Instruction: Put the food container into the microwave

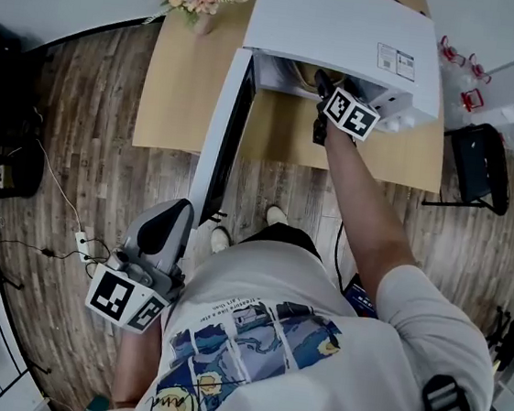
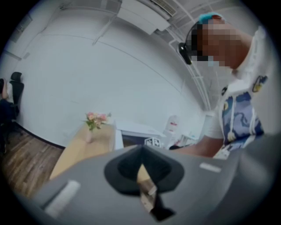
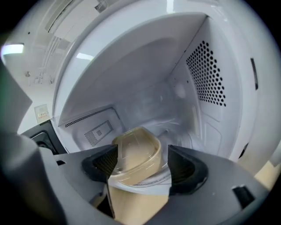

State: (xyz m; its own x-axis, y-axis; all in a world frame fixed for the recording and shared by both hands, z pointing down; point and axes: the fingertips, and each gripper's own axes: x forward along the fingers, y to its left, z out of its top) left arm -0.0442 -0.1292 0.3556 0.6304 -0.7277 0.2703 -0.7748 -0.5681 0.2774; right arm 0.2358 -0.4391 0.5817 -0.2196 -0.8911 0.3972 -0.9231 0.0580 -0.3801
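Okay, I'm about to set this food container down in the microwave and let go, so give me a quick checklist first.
1. Microwave door open: ok, it stands swung out to the left.
2. Food container inside the cavity: ok, the perforated side wall and back wall surround it.
3. Right hand-held gripper holding it: ok, its jaws sit on either side of the container.
4. Container level: not ok, it looks tilted.
5. Container resting on the microwave floor: cannot tell, its base is hidden behind the gripper.
6. Left hand-held gripper out of the way: ok, jaws together, empty, low at the person's side.
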